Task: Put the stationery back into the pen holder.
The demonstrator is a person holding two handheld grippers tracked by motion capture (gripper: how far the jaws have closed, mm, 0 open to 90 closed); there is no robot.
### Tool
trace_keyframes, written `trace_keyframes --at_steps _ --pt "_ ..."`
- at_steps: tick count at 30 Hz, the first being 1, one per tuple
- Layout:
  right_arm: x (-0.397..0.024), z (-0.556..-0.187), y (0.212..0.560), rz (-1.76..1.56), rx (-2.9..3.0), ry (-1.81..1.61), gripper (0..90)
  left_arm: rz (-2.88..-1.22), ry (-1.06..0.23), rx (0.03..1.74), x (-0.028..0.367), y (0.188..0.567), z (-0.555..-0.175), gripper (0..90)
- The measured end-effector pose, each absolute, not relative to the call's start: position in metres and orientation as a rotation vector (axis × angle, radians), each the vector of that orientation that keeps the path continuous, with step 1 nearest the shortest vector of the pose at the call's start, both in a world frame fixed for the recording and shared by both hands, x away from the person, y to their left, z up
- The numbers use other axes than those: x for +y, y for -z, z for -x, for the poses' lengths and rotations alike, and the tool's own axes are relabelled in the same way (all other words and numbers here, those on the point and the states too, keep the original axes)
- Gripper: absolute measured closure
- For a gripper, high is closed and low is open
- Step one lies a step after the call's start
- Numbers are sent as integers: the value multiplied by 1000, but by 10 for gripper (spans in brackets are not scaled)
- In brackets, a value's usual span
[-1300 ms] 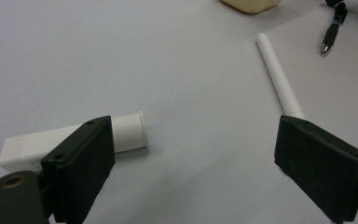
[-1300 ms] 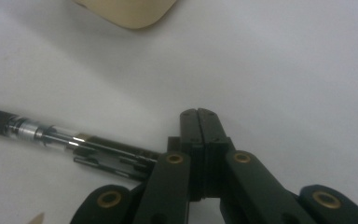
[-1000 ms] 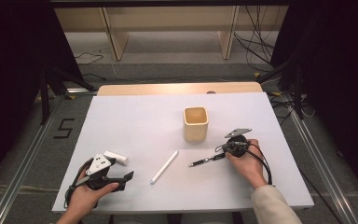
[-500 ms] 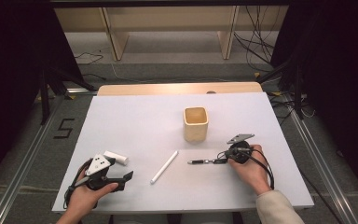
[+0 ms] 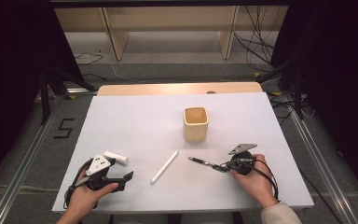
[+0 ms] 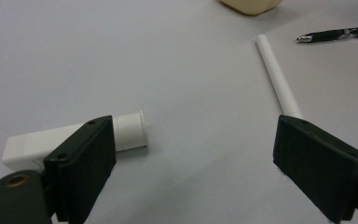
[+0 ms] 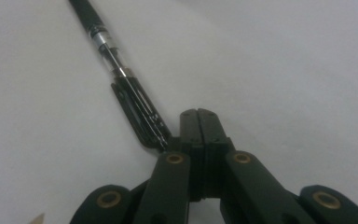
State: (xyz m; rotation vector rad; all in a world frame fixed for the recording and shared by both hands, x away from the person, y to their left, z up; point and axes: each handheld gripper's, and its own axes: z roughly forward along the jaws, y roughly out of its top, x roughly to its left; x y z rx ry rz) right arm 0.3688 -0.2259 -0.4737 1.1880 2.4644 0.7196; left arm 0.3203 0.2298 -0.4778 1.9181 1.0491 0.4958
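My right gripper (image 5: 225, 166) rests at the right of the white table with its jaws shut pad to pad (image 7: 198, 114). A black pen (image 5: 205, 163) lies to its left; the pen's rear end (image 7: 140, 116) touches the outer side of the left jaw, not between the pads. My left gripper (image 5: 125, 169) lies at the near left, open (image 6: 196, 154) and empty. A short white capped tube (image 6: 130, 130) lies by its left jaw. A long white stick (image 6: 277, 77) ends by its right jaw. A beige cup (image 5: 196, 123) stands mid-table.
The white stick (image 5: 164, 166) lies diagonally between the two grippers, and the white tube (image 5: 115, 157) sits just beyond the left hand. Behind the white table top (image 5: 135, 116) runs a wooden edge, with cables and shelving on the floor beyond.
The right gripper has moved toward the near edge, and the pen has swung with it so its tip points farther away. The left gripper has stayed still.
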Motion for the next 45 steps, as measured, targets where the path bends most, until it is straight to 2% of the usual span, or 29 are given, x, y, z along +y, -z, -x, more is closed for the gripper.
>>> trace_keyframes --at_steps 12,26,30,34,36,41,45 --pt "-223 -345 472 -1158 2505 -691 900 -1920 -494 1047 229 478 -320 130" --pt "-219 -337 469 -1128 2552 -654 900 -1917 -490 1048 229 477 -320 131" --pt "-218 -345 463 -1096 2574 -634 807 -1920 -489 1048 228 477 -320 133" --pt "-214 -352 455 -1036 2593 -634 751 -1921 -488 1047 227 478 -320 134" --pt "-208 -362 449 -988 2639 -627 682 -1928 -488 1042 227 478 -320 136" --pt "-197 -371 447 -942 2713 -605 636 -1920 -488 1046 227 478 -321 138" --pt "-185 -380 446 -912 2770 -547 637 -1919 -487 1046 227 478 -321 138"
